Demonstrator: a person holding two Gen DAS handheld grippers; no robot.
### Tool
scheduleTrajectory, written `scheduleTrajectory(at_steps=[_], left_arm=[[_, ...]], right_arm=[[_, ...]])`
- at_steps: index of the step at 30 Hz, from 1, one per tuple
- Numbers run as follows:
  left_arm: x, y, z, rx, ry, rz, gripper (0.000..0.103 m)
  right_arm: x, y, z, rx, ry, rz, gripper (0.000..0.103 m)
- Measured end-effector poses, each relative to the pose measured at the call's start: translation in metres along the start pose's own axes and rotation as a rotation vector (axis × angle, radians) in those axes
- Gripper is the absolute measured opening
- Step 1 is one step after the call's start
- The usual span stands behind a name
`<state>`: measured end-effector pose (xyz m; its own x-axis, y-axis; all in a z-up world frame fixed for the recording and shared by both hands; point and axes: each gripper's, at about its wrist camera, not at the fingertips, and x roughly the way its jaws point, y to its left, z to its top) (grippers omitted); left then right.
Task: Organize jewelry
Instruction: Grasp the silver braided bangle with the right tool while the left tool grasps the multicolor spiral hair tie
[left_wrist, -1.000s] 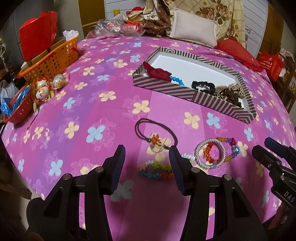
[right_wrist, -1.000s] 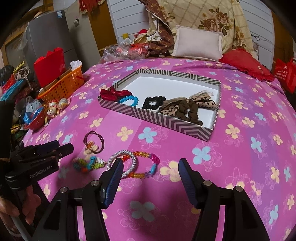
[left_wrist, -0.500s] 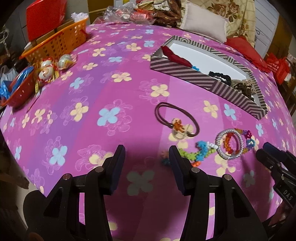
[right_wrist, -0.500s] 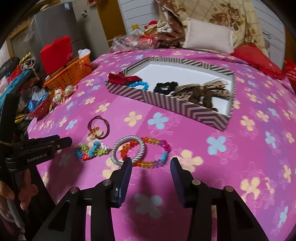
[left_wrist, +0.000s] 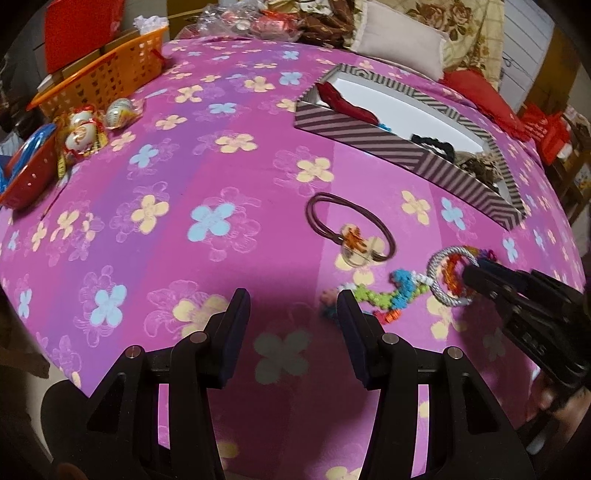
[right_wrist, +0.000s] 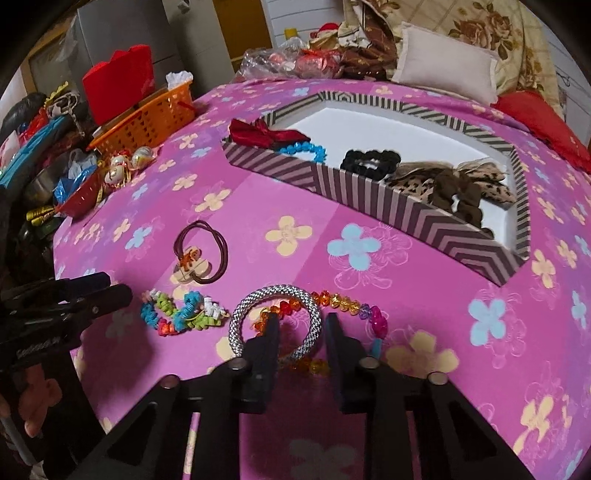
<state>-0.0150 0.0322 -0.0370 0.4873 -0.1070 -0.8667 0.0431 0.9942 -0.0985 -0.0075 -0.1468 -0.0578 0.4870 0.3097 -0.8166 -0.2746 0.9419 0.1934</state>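
A silver braided bangle (right_wrist: 255, 301) lies on the pink flowered cloth, over a strand of orange, red and pink beads (right_wrist: 341, 302). My right gripper (right_wrist: 301, 321) is open, with its two fingers astride the bangle's near side. It also shows in the left wrist view (left_wrist: 471, 271) at the bangle (left_wrist: 437, 258). A multicoloured bracelet (right_wrist: 177, 314) and a brown hair tie with a charm (right_wrist: 201, 253) lie to the left. My left gripper (left_wrist: 291, 314) is open and empty, near the bracelet (left_wrist: 384, 295). A striped box (right_wrist: 417, 218) holds a red bow, blue beads and scrunchies.
An orange basket (right_wrist: 147, 123) with a red box stands at the far left. A red bowl (right_wrist: 81, 197) and wrapped ornaments (right_wrist: 118, 168) sit by the cloth's left edge. Pillows (right_wrist: 443, 70) and bags lie behind the box.
My right gripper has moved forward and down onto the silver bangle and its fingers have narrowed. My left gripper has drifted left and back from the multicoloured bracelet.
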Motion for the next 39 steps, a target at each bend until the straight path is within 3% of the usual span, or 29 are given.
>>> scheduleTrajectory(at_steps=[2, 8, 11, 20, 21, 24, 25, 31, 39], left_arm=[[0.002, -0.003, -0.002, 0.018, 0.013, -0.026, 0.049], [0.008, -0.012, -0.008, 0.06, 0.039, -0.087, 0.049], [0.013, -0.016, -0.007, 0.079, 0.049, -0.101, 0.056], [0.023, -0.027, -0.001, 0.134, 0.017, -0.087, 0.058], [0.024, -0.029, 0.0, 0.146, 0.011, -0.09, 0.056], [0.024, -0.032, 0.0, 0.162, 0.01, -0.163, 0.019], [0.024, -0.032, 0.001, 0.157, 0.022, -0.185, 0.012], [0.016, -0.023, -0.004, 0.134, 0.02, -0.18, 0.012], [-0.018, -0.007, 0.007, 0.099, -0.055, -0.185, 0.012]], right_arm=[[0.003, 0.0, -0.003, -0.008, 0.005, 0.003, 0.008], [-0.002, -0.009, -0.009, 0.008, -0.013, 0.005, 0.008], [-0.003, -0.012, -0.009, 0.016, -0.015, 0.007, 0.008], [-0.002, -0.011, -0.009, 0.011, -0.024, 0.012, 0.008], [-0.002, -0.011, -0.009, 0.011, -0.025, 0.013, 0.008], [-0.003, -0.012, -0.01, 0.019, -0.029, 0.019, 0.008], [-0.003, -0.013, -0.01, 0.024, -0.03, 0.021, 0.008], [-0.01, -0.013, -0.011, 0.04, -0.052, 0.037, 0.008], [-0.038, -0.008, -0.004, 0.035, -0.113, 0.045, 0.008]])
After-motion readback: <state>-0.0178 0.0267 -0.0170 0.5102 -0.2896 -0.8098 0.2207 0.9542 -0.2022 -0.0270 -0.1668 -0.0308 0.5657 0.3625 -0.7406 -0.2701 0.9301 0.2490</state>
